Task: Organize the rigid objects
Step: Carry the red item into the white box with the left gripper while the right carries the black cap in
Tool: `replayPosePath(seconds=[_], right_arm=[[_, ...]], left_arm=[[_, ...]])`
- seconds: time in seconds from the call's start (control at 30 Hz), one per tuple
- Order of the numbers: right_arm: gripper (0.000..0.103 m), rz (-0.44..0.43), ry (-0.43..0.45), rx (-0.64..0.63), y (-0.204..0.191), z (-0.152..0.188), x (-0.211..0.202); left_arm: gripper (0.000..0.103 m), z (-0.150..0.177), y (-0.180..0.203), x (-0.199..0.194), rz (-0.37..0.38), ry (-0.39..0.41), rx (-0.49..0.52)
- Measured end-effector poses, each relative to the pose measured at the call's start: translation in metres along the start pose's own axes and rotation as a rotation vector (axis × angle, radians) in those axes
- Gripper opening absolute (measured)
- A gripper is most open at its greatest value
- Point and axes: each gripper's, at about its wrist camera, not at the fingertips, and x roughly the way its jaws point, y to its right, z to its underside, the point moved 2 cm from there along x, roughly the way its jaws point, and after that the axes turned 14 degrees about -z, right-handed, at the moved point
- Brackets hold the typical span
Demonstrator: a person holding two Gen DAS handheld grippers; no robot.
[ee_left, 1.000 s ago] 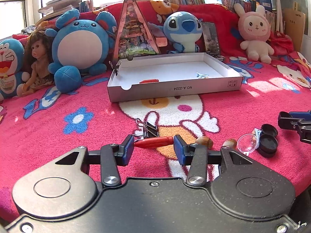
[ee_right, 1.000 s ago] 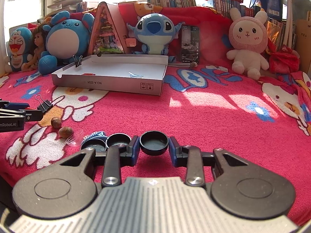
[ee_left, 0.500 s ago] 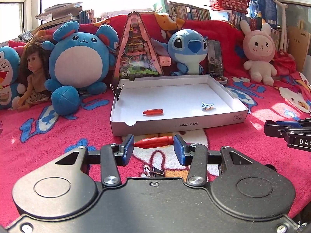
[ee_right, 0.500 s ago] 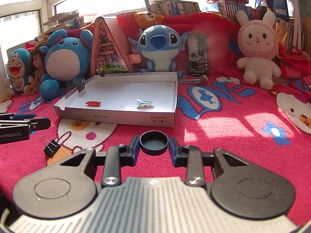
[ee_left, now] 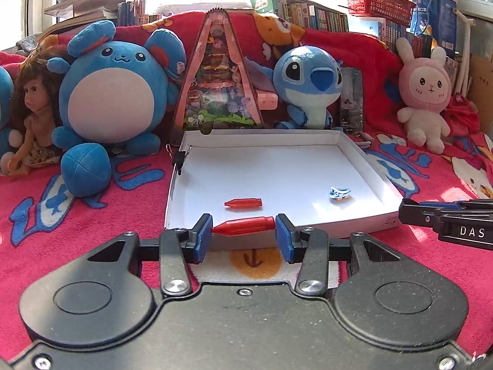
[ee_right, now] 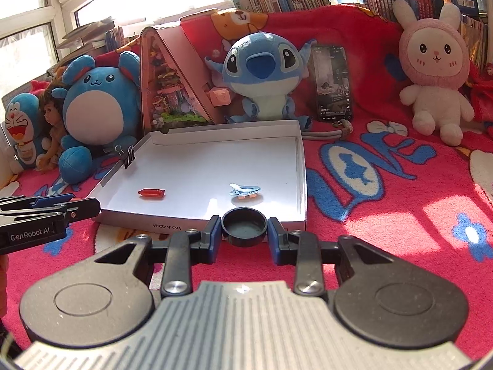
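While closed end to end on a red bullet-shaped piece (ee_left: 243, 226), left gripper (ee_left: 244, 234) jaws hover at the white box (ee_left: 366, 157) near wall; right gripper (ee_right: 244, 236) jaws pinch a black cap (ee_right: 244, 227) likewise. Delivery step, apparently; next calls for reaching forward past the wall, then releasing.

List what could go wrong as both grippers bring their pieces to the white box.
1. The left gripper pinches the red bullet-shaped piece only by its ends; it could pivot or pop out before clearing the white box wall.
2. The right gripper holds the black cap low at the near wall; it may catch the rim.
3. Both grippers converge on the same edge and could bump. A dropped piece might strike the blue clip.
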Motion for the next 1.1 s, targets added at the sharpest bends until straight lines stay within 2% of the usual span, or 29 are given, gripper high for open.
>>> replayPosePath(seconds=[0.4, 0.77, 1.1], right_arm=[[0.037, -0.01, -0.06, 0.058, 0.012, -0.017, 0.041], [0.037, 0.002, -0.146, 0.12, 0.032, -0.022, 0.075], [0.037, 0.012, -0.186, 0.103, 0.03, -0.024, 0.093]], left_arm=[[0.042, -0.013, 0.012, 0.044, 0.024, -0.096, -0.006], [0.043, -0.011, 0.02, 0.067, 0.013, -0.141, 0.015], [0.043, -0.013, 0.025, 0.09, -0.008, -0.177, 0.018]])
